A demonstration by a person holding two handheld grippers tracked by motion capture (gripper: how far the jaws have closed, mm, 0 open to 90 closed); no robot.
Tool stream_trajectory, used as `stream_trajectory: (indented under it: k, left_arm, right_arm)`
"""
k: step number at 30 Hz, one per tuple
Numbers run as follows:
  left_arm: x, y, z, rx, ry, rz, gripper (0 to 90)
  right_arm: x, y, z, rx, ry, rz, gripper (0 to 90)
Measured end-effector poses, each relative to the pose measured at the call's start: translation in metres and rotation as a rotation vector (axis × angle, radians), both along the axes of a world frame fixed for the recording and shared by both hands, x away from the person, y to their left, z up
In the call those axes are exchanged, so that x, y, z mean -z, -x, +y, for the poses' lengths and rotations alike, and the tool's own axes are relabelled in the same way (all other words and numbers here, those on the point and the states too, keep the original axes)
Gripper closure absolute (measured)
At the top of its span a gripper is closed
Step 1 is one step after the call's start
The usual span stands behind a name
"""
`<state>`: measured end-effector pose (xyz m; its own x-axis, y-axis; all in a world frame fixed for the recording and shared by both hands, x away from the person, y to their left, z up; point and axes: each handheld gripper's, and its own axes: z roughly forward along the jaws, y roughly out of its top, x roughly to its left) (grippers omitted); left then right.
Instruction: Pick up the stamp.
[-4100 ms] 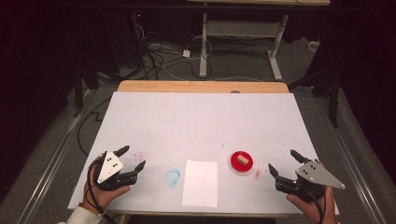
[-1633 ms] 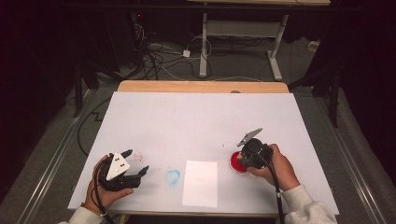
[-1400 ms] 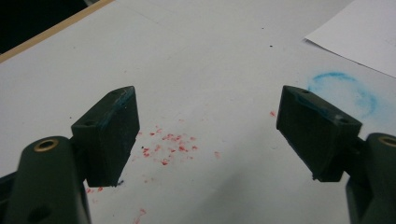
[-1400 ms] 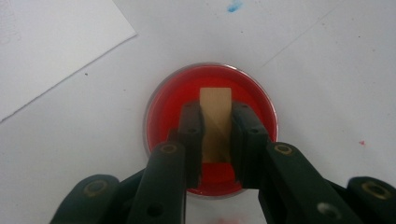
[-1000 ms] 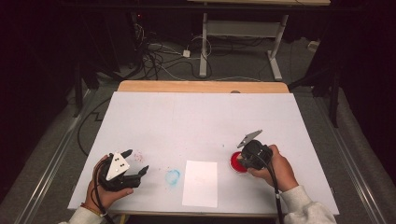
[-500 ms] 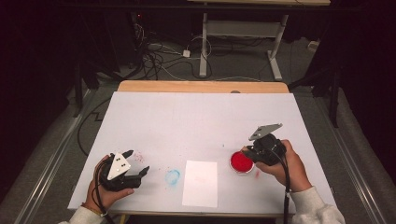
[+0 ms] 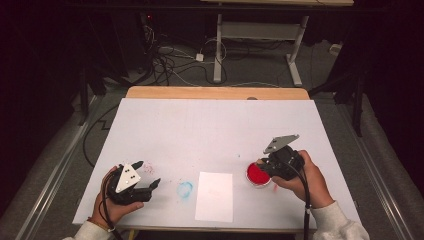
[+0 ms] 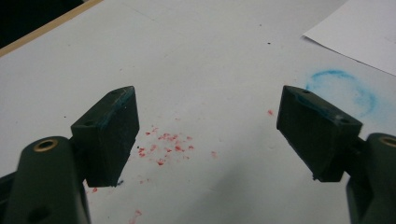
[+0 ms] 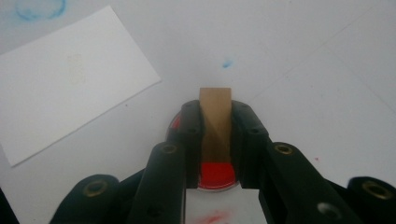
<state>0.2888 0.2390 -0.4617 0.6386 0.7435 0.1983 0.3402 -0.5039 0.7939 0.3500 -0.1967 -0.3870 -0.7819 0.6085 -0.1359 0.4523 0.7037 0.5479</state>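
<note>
Above round red ink pad (image 9: pixel 215 175); right hand-held gripper (image 9: pixel 215 122) clamps rectangular wooden stamp (image 9: pixel 215 116).

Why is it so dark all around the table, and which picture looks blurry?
High view: light falls on the white table, while the floor and cables behind stay dim. Left gripper view: the left gripper looks soft up close. Right gripper view: the wooden block in the right gripper is slightly blurred.

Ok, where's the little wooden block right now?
The wooden block is clamped in the right gripper, just above the red ink pad, right of the white paper.
</note>
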Motion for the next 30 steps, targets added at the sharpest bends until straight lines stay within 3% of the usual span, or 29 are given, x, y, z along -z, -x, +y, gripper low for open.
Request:
stream_trajectory:
  k: [6,14,26,30]
  left_arm:
    - [0.0,0.0,0.0,0.001,-0.004,0.0,20.6]
    - [0.001,0.0,0.0,0.005,-0.011,0.004,20.6]
    - [0.0,-0.001,-0.001,0.012,-0.025,-0.009,20.7]
    - [0.001,-0.001,-0.002,0.009,-0.019,0.006,20.7]
  right_arm:
    - [0.024,-0.011,0.002,0.017,0.06,0.065,76.0]
    - [0.042,-0.017,0.007,0.015,0.109,0.118,76.1]
    - [0.045,-0.015,0.01,0.023,0.132,0.101,76.2]
    - [0.045,-0.014,0.011,0.023,0.142,0.096,76.2]
